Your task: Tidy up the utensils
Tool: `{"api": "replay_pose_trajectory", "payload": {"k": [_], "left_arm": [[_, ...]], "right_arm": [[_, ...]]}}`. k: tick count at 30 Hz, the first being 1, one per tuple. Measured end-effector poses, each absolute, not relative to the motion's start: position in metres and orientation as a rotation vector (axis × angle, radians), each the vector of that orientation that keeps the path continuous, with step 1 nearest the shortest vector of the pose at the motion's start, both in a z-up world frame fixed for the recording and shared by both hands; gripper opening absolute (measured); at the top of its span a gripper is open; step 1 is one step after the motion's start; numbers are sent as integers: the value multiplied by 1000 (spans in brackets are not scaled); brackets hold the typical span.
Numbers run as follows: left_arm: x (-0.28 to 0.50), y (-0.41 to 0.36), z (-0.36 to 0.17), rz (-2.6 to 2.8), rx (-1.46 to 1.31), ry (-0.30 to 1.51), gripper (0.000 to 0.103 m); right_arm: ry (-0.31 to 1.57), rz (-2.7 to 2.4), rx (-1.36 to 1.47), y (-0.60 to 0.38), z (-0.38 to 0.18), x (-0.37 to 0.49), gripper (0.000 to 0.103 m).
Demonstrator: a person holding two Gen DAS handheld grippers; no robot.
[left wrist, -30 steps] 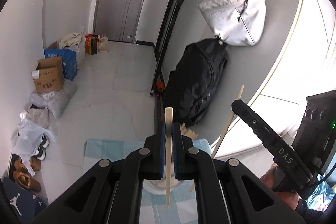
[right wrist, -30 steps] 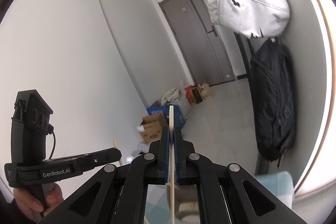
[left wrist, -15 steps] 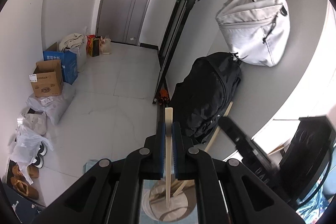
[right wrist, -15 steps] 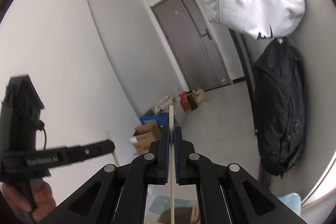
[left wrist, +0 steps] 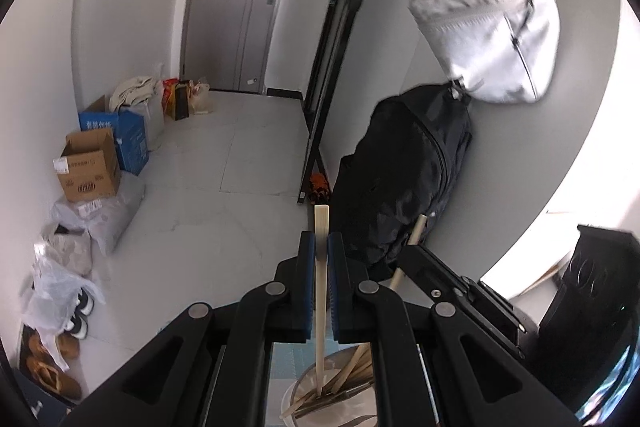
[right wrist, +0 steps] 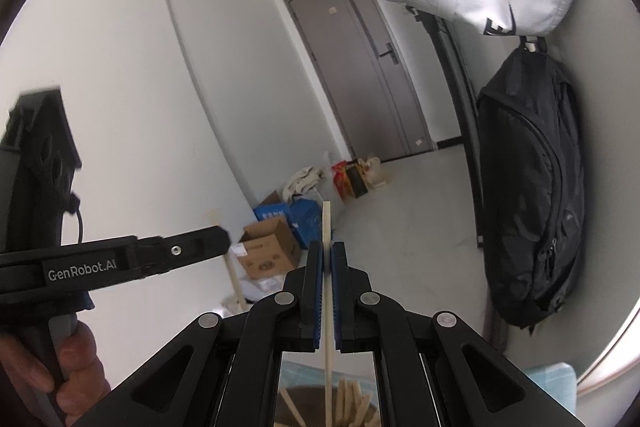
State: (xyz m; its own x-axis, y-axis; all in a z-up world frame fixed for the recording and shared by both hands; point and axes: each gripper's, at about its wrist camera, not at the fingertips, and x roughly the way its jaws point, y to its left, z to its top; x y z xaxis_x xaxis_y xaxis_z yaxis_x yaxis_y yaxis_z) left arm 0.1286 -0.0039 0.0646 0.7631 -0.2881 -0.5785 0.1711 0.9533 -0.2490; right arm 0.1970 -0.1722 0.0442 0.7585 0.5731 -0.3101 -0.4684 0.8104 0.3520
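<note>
The left tongs [left wrist: 322, 247] are clamped on a pale wooden chopstick [left wrist: 321, 291] that runs upright between the blue pads, its lower end reaching into a round holder [left wrist: 304, 393] already stocked with other sticks. The right tongs [right wrist: 327, 259] are likewise pinched tight on a second chopstick [right wrist: 328, 307], which hangs over the same holder [right wrist: 304, 397]; from this view I cannot tell whether its tip is inside. The step in hand looks like dropping both sticks into the holder. The next move probably calls for lowering each one until its end is well within the rim, then parting the tongs so the stick falls clear of the pads and does not tip the others out. The holder stands on a table covered with a light blue checked cloth [left wrist: 284, 359]. Beyond lie a pale tiled floor, a cardboard box [left wrist: 90, 167], a blue box [left wrist: 130, 139], bags and shoes along the wall, a grey door [right wrist: 360, 67], a black backpack [left wrist: 404, 183] and a hanging white bag [left wrist: 492, 39].
</note>
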Motion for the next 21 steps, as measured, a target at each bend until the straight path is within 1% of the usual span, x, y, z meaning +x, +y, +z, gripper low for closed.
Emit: {"api": "replay_pose_trajectory", "payload": {"k": [5,12,18,21], "left_arm": [[126,-7,54,-300,-164,697,2],[117,2,50,-314,-194,698,2],[111,-7,41,-351,-175,745,3],[109,-8,32,-379,-184,802,3]], "right_arm": [[438,599,237,-169,38,188,3],[479,615,209,-171,26,170,4],[541,640,136,-164,10,154,5],[570,649,103,-162,4,145,6]]}}
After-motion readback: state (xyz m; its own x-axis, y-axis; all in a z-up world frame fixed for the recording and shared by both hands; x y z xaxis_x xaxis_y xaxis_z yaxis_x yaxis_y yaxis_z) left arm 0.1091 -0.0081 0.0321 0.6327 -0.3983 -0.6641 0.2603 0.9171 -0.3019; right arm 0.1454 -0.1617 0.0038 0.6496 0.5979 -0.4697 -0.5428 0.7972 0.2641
